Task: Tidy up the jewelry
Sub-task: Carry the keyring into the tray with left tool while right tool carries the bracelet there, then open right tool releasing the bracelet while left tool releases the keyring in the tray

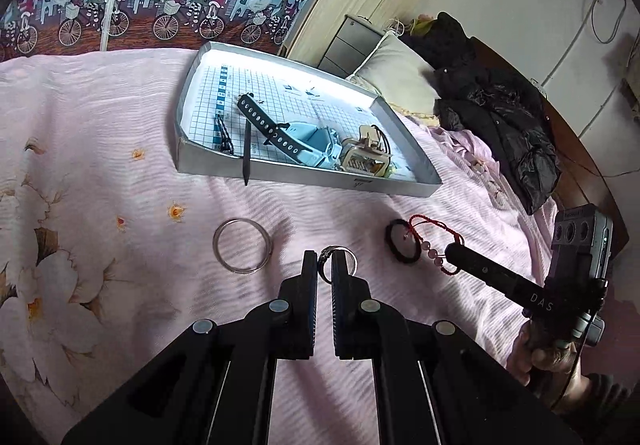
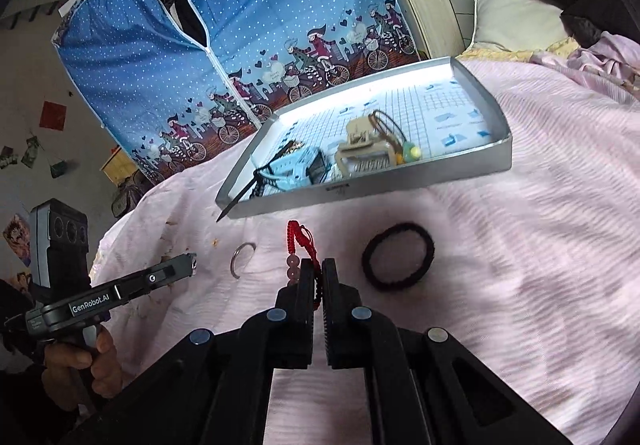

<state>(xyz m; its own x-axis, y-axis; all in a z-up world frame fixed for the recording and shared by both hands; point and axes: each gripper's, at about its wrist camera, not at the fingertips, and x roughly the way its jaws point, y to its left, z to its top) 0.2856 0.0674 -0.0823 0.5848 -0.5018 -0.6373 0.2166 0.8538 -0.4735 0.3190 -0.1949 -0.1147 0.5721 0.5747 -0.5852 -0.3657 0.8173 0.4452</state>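
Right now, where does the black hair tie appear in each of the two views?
Left wrist view: the hair tie lies right of centre on the pink sheet, touching the red bracelet.
Right wrist view: it lies right of centre, right of the right tool.
Shared landmark: the silver tray behind it.

There is one silver tray (image 1: 256,167) on the bed (image 1: 100,125). In front of the tray, on the pink bed cover, lie four pieces of jewelry: one thin silver bangle (image 1: 242,246), one metal ring (image 1: 338,263), one black hair band (image 2: 398,261) and one red cord bracelet (image 2: 305,251) with three pink beads. Inside the tray I count one black strap (image 1: 266,127) with holes, one light blue piece (image 1: 310,139), one beige piece (image 2: 360,149), and one dark stick (image 1: 247,153) leaning over the front wall. Two claws are here, one left claw (image 1: 325,259) and one right claw (image 2: 318,265).
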